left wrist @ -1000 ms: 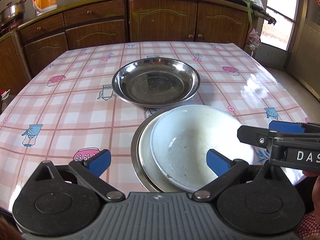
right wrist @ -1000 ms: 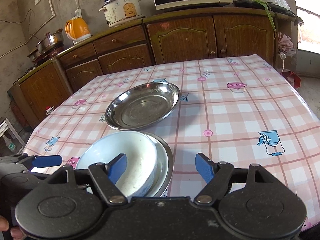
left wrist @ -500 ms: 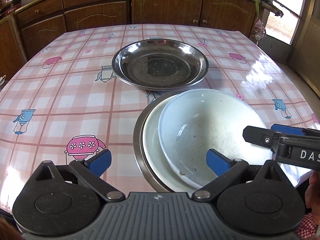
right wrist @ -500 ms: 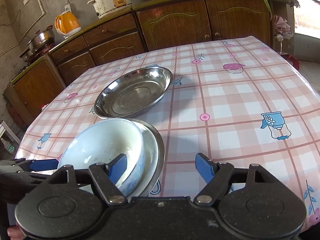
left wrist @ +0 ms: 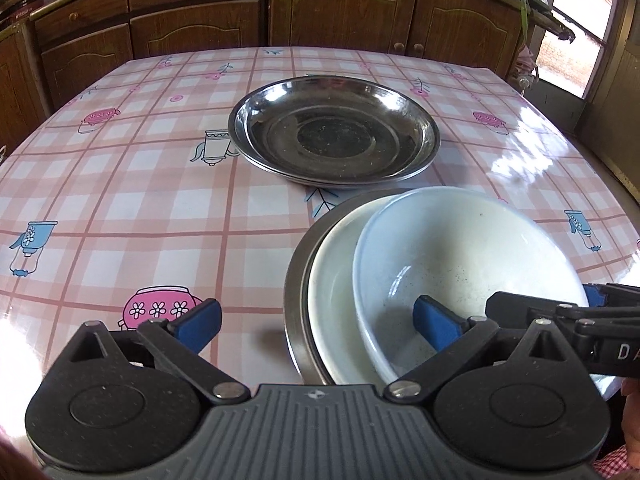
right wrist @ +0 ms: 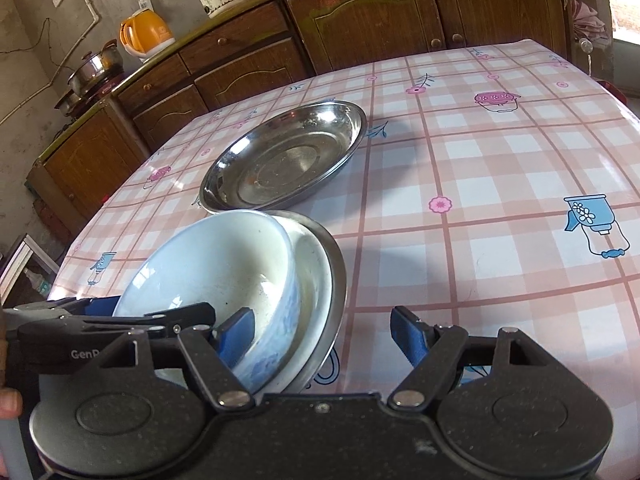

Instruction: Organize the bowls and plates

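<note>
On my left, the left gripper (left wrist: 316, 320) has its jaws spread wide, gripping nothing: one blue rubber-padded finger (left wrist: 198, 322) hangs over the bare cloth, the other sits inside the rim of the white bowl (left wrist: 460, 256). I cannot tell whether that pad touches the glaze. The table (left wrist: 120, 208) wears a glossy plastic cloth, pink-and-white check printed with pink pots and blue jugs.

Near the middle at the near edge is the stack: a shallow steel dish (left wrist: 294, 300) at the bottom, a cream plate (left wrist: 332, 280) nested in it, and the round, deep white bowl on top, smooth inside with dark specks, faint blue pattern on its outer wall. The bowl sits off-centre toward the right and looks tilted.

Just beyond, apart from the stack, lies a wide stainless plate (left wrist: 334, 136), polished, with concentric rings around a flat centre.

On the right, the right gripper (right wrist: 322, 334) is likewise wide open, holding nothing: its left finger (right wrist: 236, 336) is inside the bowl, its other over the cloth, so the stack's right rim lies between them.

Dark carved wooden cabinets (right wrist: 360, 16) line the far wall.
</note>
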Demonstrator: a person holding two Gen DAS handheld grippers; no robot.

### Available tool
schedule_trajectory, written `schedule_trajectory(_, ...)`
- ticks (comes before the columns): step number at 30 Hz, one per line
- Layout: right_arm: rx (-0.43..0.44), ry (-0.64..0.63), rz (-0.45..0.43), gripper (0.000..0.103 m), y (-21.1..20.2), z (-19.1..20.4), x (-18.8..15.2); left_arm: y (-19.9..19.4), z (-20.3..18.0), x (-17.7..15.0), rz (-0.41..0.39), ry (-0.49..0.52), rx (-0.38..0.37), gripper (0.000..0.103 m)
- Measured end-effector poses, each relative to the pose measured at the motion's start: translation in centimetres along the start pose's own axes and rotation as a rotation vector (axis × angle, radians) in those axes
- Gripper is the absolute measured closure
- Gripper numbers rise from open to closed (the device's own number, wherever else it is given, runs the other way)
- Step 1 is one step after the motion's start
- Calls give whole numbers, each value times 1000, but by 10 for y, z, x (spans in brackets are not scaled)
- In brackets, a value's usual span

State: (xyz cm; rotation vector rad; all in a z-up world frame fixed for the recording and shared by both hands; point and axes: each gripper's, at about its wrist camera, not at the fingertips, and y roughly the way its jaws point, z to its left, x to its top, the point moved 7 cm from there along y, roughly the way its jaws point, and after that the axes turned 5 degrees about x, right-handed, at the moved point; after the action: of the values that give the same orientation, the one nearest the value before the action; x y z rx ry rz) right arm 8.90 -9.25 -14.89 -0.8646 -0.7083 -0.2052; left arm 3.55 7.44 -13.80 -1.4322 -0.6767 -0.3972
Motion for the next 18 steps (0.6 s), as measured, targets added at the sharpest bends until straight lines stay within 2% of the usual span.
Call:
schedule_trajectory(6,79,37,29,13,12,-2,2,12,2,4,20,-31,-88,0)
schedule_trajectory(10,133,78,25,12,16,-6,4,19,5,2,47,-102,-155,0)
schedule_trajectory(15,145,97,11,12,17,-6,5,18,3,2,24,-106,-166,1)
schedule_trajectory(16,145,99,9,12,17,-5,5,17,2,3,17,-102,-179,8)
schedule_trajectory(17,149,102,15,21,16,-4,4,15,-1,3,14,-99,-206,14)
schedule_trajectory(18,168,112,22,32,16,-3,4,12,-6,4,13,-93,-244,30)
